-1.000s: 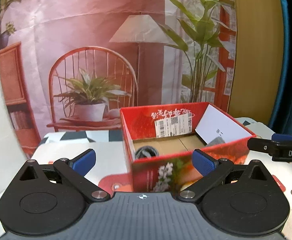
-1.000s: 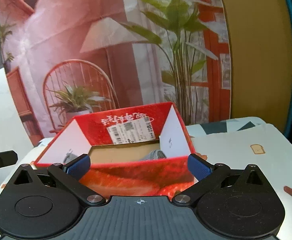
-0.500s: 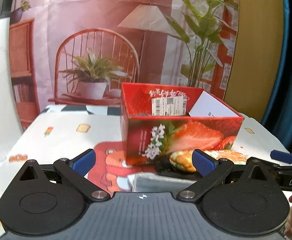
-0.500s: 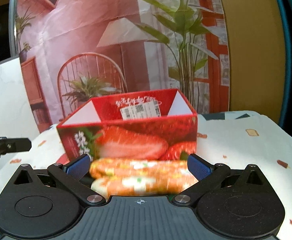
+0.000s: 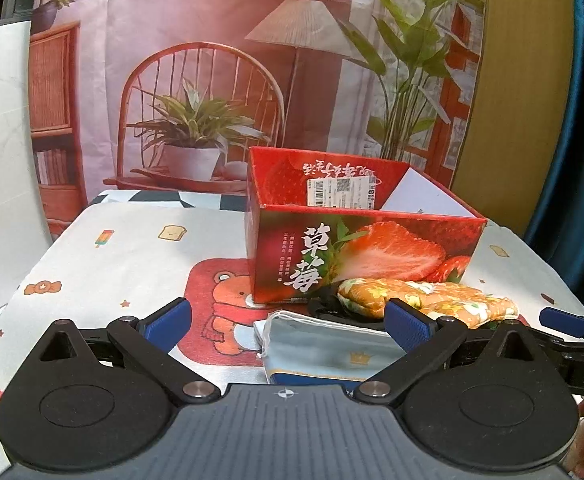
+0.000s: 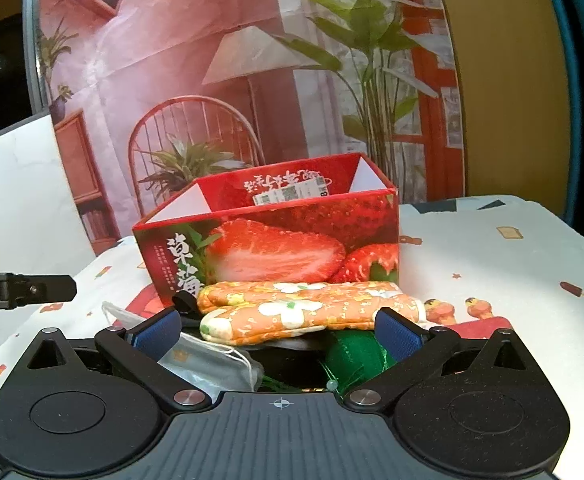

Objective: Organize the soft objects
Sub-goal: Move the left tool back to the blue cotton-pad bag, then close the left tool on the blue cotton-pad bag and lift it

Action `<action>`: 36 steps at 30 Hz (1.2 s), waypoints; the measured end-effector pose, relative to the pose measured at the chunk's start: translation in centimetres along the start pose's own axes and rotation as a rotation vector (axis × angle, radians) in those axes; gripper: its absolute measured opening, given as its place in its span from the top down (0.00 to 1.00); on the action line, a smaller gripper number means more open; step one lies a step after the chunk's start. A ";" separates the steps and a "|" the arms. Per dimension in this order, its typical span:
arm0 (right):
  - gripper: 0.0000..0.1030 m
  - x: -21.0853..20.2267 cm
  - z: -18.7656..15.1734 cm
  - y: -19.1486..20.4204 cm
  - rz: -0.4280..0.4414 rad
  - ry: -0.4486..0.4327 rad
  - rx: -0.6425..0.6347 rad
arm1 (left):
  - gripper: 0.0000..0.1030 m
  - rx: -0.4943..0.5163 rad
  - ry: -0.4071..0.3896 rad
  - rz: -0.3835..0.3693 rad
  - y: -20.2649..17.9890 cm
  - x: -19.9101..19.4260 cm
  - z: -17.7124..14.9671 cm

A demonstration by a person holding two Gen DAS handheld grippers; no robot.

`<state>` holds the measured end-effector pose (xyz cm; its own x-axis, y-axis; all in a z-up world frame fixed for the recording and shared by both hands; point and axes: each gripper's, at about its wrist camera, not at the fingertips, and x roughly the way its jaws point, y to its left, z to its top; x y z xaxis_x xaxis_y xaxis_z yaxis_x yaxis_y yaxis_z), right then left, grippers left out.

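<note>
A red strawberry box (image 5: 364, 240) stands open on the table; it also shows in the right wrist view (image 6: 276, 240). In front of it lie an orange floral oven mitt (image 5: 428, 296) (image 6: 308, 312), a light blue face mask (image 5: 324, 344) (image 6: 208, 360), a black item (image 5: 332, 306) and a green fabric item (image 6: 356, 354). My left gripper (image 5: 288, 320) is open and empty, just short of the mask. My right gripper (image 6: 278, 330) is open and empty, with the mitt and green item between its fingers' line of sight.
The table wears a white cloth with cartoon prints (image 5: 132, 256). A printed backdrop (image 5: 212, 80) hangs behind it. A white board (image 5: 0, 160) stands at the left. The right gripper's finger (image 5: 564, 320) shows at the left view's right edge.
Both grippers have pulled back and down from above the box. The soft items in front of the box have come into view. Both stay open.
</note>
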<state>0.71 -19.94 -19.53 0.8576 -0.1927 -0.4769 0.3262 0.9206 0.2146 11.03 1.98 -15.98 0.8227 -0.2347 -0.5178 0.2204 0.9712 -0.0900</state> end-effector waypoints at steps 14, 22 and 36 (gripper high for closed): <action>0.01 -0.4 -1.0 0.0 0.005 0.032 -0.012 | 0.00 -0.006 -0.001 -0.028 0.2 -0.4 -1.0; 0.02 0.9 -1.9 0.8 0.020 0.093 -0.032 | 0.00 -0.076 0.049 -0.045 1.9 1.1 -2.2; 0.24 1.9 -3.5 2.9 0.138 0.195 -0.092 | 0.28 -0.154 0.223 -0.105 3.0 4.2 -4.7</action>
<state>1.87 -16.43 -22.77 0.7955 -0.0019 -0.6060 0.1658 0.9625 0.2147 12.68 4.14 -22.37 0.6602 -0.3361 -0.6717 0.2018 0.9408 -0.2725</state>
